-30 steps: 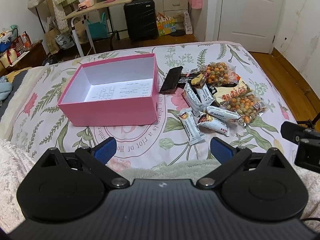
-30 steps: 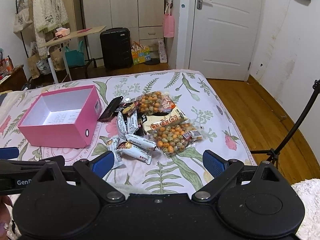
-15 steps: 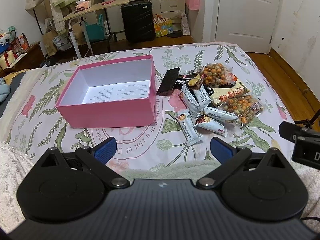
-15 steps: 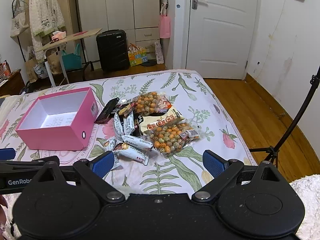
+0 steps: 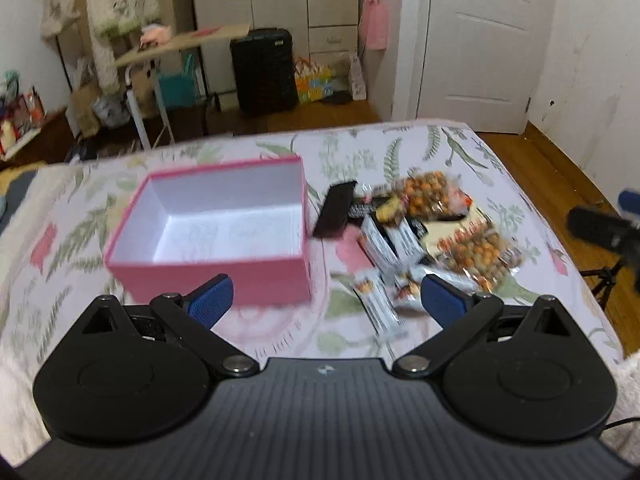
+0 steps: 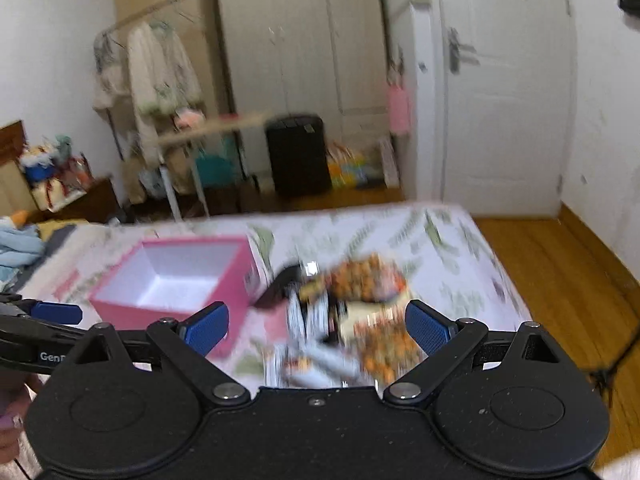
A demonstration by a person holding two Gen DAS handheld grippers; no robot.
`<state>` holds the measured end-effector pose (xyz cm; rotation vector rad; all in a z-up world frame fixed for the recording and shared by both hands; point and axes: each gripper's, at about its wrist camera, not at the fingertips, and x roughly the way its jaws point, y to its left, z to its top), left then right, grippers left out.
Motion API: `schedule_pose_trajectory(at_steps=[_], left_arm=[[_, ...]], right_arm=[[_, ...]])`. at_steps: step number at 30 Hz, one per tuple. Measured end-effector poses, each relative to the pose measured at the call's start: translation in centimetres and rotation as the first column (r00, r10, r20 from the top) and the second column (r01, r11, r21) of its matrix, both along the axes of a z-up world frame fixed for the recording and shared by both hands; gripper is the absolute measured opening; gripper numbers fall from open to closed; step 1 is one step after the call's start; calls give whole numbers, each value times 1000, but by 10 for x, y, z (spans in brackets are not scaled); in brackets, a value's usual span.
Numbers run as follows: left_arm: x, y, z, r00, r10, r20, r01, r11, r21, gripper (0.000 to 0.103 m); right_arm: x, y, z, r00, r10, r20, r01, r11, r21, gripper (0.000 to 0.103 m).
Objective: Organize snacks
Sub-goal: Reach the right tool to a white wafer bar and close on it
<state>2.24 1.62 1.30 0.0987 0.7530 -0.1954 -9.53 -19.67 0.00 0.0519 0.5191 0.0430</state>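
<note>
An open pink box (image 5: 224, 268) with a white inside stands on the floral bedspread (image 5: 400, 152); it also shows in the right wrist view (image 6: 172, 308). To its right lies a heap of snacks (image 5: 416, 232): white bar wrappers (image 5: 378, 308), bags of orange coated nuts (image 5: 476, 256) and a black packet (image 5: 334, 210). My left gripper (image 5: 326, 300) is open and empty, above the bed in front of the box and heap. My right gripper (image 6: 318, 326) is open and empty, over the blurred snack heap (image 6: 352, 320).
The bed ends at a wooden floor (image 5: 560, 176) on the right. Behind it stand a black suitcase (image 5: 264, 70), a folding table (image 5: 176, 46), a clothes rack and a white door (image 5: 480, 40). A tripod leg (image 5: 604, 280) stands at the right edge.
Both grippers have risen and tilted up, so the bed sits lower in both views and more of the room shows. Both views are blurred by motion. The jaws stay open.
</note>
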Motion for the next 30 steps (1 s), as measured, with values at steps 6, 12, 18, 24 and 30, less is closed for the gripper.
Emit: schedule_pose_trajectory(at_steps=[6,12,18,24,30], left_arm=[[56,-3,-6,1000,26,-12,-27,999,-18,100],[93,-10,-54,987,54,-149,-73,989,-129,92],[101,-24,-113,972,19,-233,-53,989,-141,80],[105,-36,-157,975,-27,-221,-4,991,-137,78],[113,-47,-183,972,-57,-229,16,984,-179,76]], right_arm=[[45,-12,-9,981,193,10,-192,979,-68,77],[70,14,-63,893,428,-142,-448,876,-178,63],[90,27,-123,787,508,-351,-574,812,-111,48],[111,39,-168,756,476,-449,-597,783,-176,48],[126,34,-201,809,388,-442,-536,795,-283,48]])
